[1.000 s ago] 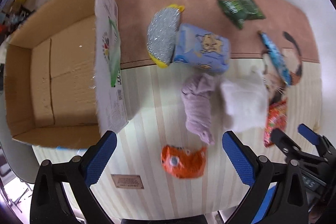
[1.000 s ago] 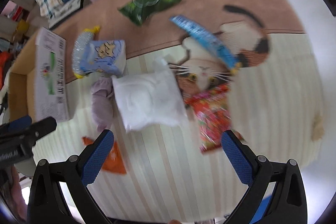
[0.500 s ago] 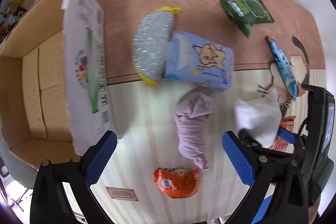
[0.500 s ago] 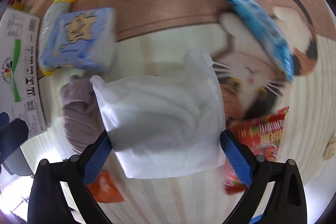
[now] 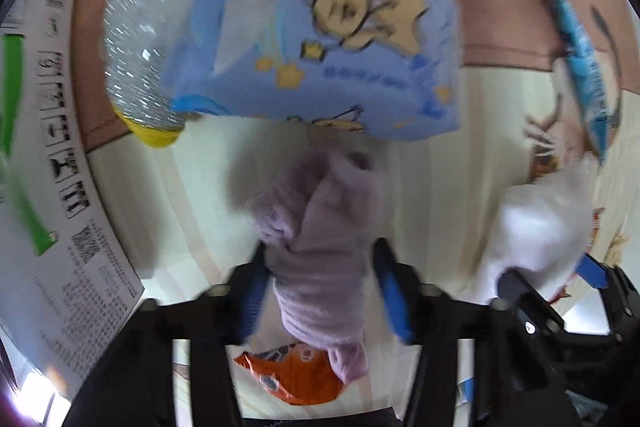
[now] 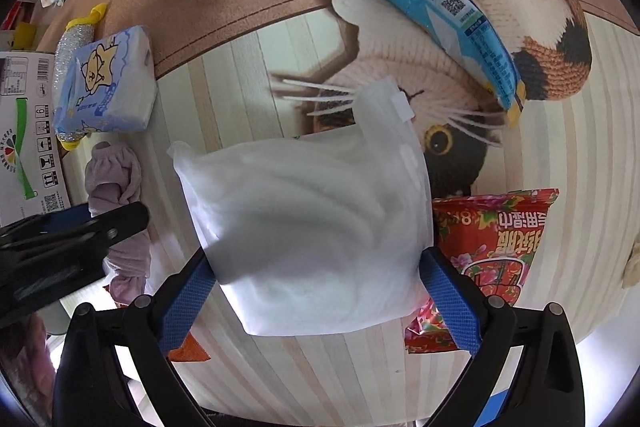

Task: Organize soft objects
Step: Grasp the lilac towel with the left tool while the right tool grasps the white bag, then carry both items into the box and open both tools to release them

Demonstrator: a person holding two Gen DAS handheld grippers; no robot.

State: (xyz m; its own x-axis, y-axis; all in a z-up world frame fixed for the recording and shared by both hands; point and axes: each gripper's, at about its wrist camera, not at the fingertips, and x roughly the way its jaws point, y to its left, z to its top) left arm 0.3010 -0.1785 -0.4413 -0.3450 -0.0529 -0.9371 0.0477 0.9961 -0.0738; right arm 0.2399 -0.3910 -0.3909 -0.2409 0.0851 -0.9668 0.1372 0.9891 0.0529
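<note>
Left wrist view: the left gripper (image 5: 320, 291) is clamped around a purple sock (image 5: 320, 239), just below the blue tissue pack (image 5: 320, 39). Beside the sock, the right gripper (image 6: 316, 291) squeezes a white bag (image 6: 312, 239). Both look light and squashy, best gripped mid-body; the bag's film may slip
</note>
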